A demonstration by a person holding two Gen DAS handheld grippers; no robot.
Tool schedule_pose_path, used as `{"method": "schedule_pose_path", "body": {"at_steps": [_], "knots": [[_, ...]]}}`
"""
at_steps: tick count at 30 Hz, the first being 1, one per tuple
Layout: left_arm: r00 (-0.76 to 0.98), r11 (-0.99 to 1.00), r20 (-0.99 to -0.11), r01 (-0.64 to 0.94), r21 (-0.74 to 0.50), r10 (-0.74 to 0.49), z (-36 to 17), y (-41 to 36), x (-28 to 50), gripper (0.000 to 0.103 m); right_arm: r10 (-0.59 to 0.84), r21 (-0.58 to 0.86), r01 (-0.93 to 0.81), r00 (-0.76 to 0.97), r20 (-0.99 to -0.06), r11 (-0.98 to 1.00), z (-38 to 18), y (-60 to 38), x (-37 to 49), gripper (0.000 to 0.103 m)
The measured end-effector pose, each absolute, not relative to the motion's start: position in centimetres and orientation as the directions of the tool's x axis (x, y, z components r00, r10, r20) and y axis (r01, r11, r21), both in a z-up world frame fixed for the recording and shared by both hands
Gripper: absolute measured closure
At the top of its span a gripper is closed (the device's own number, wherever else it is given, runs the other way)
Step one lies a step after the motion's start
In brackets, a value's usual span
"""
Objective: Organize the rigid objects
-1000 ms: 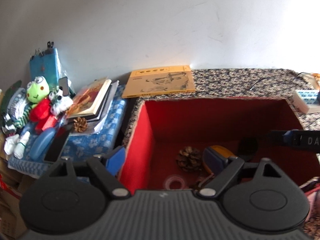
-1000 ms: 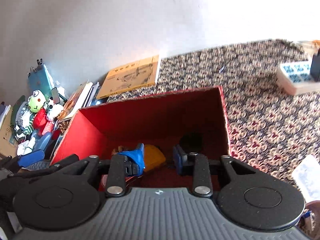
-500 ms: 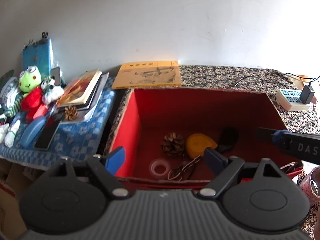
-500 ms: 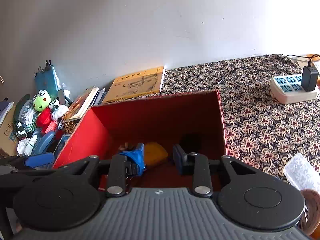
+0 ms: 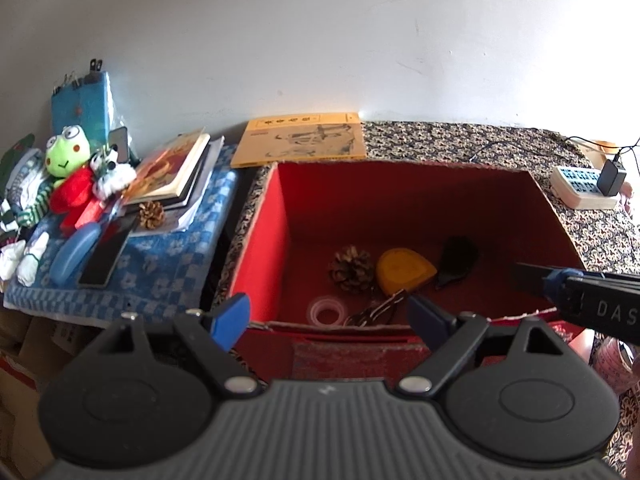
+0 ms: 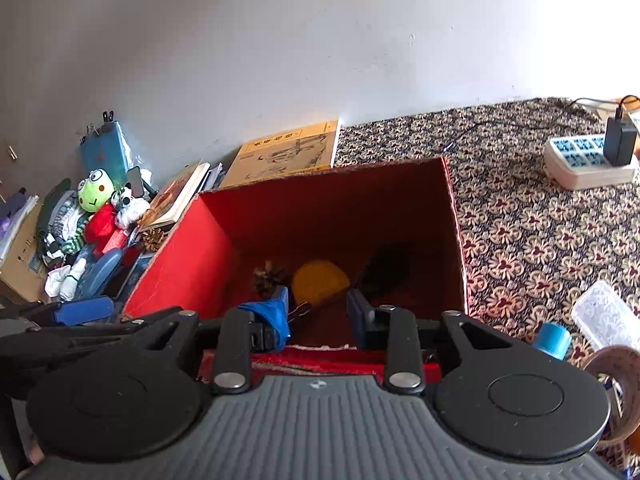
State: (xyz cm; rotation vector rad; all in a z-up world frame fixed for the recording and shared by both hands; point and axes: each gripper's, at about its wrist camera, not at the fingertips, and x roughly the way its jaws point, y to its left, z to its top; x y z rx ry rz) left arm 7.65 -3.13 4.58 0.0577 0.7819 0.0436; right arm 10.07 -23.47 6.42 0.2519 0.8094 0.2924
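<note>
Red box (image 5: 264, 240) near wall hiding scissors (image 5: 376, 310) partly, left tool (image 5: 328, 316) spread empty, right tool (image 6: 318, 312) narrowed, gripping nothing.

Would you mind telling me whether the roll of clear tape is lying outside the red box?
No, the roll of clear tape lies on the floor of the red box, near its front wall.

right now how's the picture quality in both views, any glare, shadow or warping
Left wrist: sharp, fisheye bends the table edge; red box lit on its left wall, floor dim. Right wrist: same warp; box floor in deep shadow, so the black item barely reads; wall evenly bright.
</note>
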Motion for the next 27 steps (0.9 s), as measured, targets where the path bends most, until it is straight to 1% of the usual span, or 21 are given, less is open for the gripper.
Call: {"method": "schedule_pose_path", "body": {"at_steps": [12,18,27], "knots": [[0.615,1.000,-0.788,-0.001,0.030,0.024,3.0,-2.7,7.6,0.014,0.369,0.350,-0.160,0.632,-0.682,0.923,6.8,-23.2,8.8,0.088],[0.584,0.998,-0.810,-0.006,0.058,0.051,1.7,-2.8,7.4,0.014,0.381,0.353,-0.174,0.620,-0.686,0.919,7.0,-22.9,7.8,0.088],[0.499,0.996,-0.864,0.001,0.084,0.072,-0.7,-3.0,7.5,0.014,0.393,0.370,-0.154,0.520,-0.758,0.916,4.8,-22.6,6.7,0.087]]}}
